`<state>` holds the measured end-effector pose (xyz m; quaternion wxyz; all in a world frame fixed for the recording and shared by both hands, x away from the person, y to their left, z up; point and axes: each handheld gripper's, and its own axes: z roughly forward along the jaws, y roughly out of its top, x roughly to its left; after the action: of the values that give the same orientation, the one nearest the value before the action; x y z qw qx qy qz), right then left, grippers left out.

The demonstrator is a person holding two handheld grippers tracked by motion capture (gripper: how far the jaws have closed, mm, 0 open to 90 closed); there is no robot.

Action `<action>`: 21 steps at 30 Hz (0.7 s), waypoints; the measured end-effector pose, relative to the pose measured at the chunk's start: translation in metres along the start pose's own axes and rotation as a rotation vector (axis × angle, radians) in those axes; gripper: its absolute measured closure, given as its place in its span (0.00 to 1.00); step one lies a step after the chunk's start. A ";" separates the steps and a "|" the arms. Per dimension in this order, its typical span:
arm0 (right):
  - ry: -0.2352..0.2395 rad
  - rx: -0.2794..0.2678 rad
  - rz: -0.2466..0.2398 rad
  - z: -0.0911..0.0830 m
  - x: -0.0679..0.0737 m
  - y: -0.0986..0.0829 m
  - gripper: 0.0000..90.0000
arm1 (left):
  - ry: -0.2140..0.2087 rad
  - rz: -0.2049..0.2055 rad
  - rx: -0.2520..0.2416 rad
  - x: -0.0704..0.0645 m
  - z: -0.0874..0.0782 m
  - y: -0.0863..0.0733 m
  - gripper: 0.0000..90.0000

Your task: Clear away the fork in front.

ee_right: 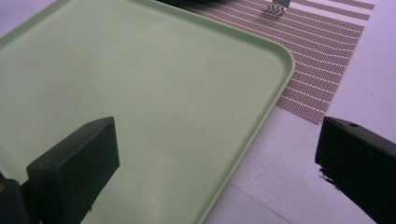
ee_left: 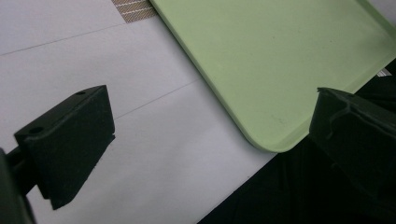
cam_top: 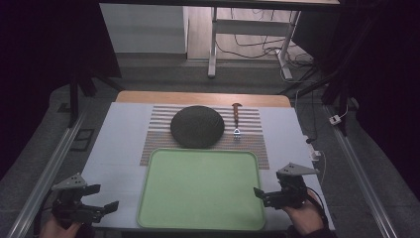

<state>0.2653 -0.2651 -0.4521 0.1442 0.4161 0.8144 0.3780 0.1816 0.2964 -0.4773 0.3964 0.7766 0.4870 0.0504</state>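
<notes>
A pale green tray [cam_top: 200, 188] lies empty at the near middle of a white table [cam_top: 114, 144]. The left gripper [cam_top: 101, 201] hovers just left of the tray's near left corner, jaws spread wide and holding nothing. The right gripper [cam_top: 260, 194] sits at the tray's right edge, jaws also wide apart and empty. Beyond the tray, a striped placemat [cam_top: 252, 144] carries a dark round plate [cam_top: 197, 126] and, to its right, a fork [cam_top: 236, 119].

The green tray [cam_top: 200, 188] is left bare, with open cloth on either side of it; beyond its far edge, passage is blocked by a dark plate [cam_top: 196, 126] and a fork [cam_top: 236, 119].
</notes>
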 end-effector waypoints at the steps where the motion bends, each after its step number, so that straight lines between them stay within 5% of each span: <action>1: -0.003 0.005 -0.008 0.002 0.000 0.001 0.00 | 0.000 0.000 0.000 0.000 0.000 0.000 0.00; 15: -0.007 0.079 -0.095 0.031 0.007 0.019 0.00 | -0.001 0.000 0.003 0.000 0.000 0.000 0.00; 21: -0.043 0.101 -0.156 0.043 0.009 0.029 0.00 | 0.000 0.000 0.003 0.000 0.000 0.000 0.00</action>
<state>0.3000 -0.2261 -0.4592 0.1696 0.3660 0.8590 0.3152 0.1820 0.2963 -0.4775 0.3951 0.7771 0.4874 0.0497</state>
